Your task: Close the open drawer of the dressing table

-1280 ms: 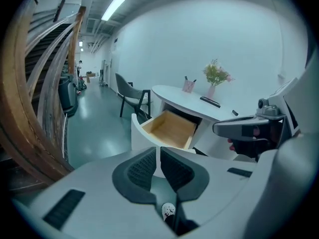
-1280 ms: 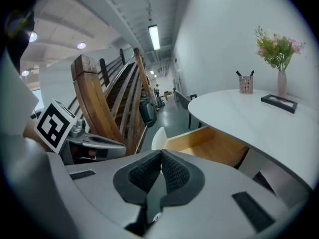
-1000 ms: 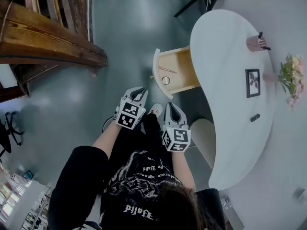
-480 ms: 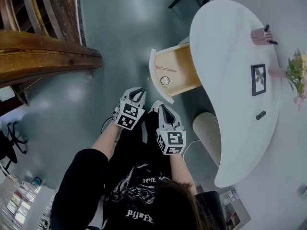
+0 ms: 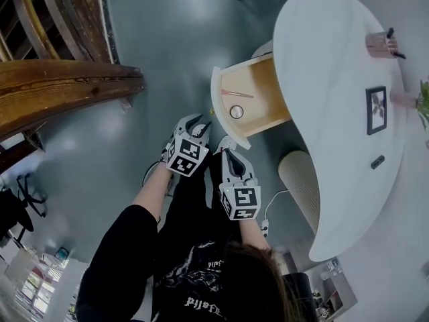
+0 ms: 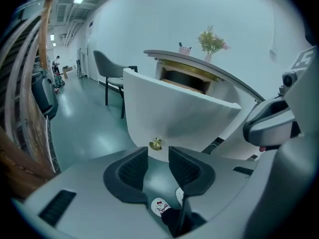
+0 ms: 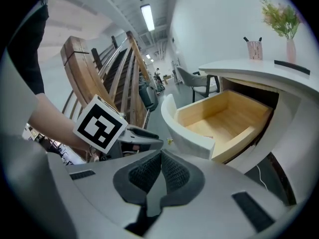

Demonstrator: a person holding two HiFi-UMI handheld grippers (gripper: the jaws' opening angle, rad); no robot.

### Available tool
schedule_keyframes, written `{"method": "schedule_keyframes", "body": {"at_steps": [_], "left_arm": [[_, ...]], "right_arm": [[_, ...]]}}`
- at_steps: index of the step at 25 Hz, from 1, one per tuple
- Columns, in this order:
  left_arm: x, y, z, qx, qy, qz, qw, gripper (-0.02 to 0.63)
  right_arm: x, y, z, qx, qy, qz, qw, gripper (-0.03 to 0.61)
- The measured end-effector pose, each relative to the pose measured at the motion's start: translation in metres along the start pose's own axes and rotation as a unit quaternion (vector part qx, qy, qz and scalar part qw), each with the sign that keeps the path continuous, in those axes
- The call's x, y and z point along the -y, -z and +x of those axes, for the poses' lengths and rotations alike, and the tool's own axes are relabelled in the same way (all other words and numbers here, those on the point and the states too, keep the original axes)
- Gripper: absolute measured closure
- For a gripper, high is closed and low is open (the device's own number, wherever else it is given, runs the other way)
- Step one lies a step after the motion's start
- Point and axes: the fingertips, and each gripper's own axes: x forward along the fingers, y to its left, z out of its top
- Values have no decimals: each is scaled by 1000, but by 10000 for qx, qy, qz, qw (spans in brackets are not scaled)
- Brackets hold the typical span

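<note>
Drawer point(image 5: 261, 109) stood open, its brass knob point(image 6: 156, 144) just beyond the left gripper point(image 5: 196, 123), whose empty jaws had just been opening. Right gripper point(image 5: 226, 151) jaws sat together.

I can read almost nothing here. The person's black shirt point(image 5: 191, 277) carries white gothic lettering point(image 5: 203, 305) at the bottom of the head view, but I cannot make out the word. The cubes on the left hand-held gripper point(image 5: 198, 123) and right hand-held gripper point(image 5: 224, 151) bear square black-and-white markers point(image 5: 186, 158): patterns only, no letters or numbers.
</note>
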Motion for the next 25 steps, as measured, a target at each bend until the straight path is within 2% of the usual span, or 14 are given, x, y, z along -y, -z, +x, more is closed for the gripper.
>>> {"method": "schedule_keyframes", "body": {"at_steps": [3,10,13,20,25], "left_arm": [[-5,2,12,-61,7,71,10000,464],[-11,5,30,-297,215,655,9972,433],[-9,3,35,-359,396,836,9951,431],[-12,-8,44,-312,331,930,9946,435],[-8,-9,48,-394,474,1133,9916,461]], "right_arm": [[-3,8,6,-106,-99,-12,9999,555],[-8,14,13,-231,-259,-37,9994,555],[-7,16,13,-264,-266,20,9993,555],[-3,18,14,-310,-289,67,9991,555],[-2,18,13,-317,-309,96,9990,555]]}}
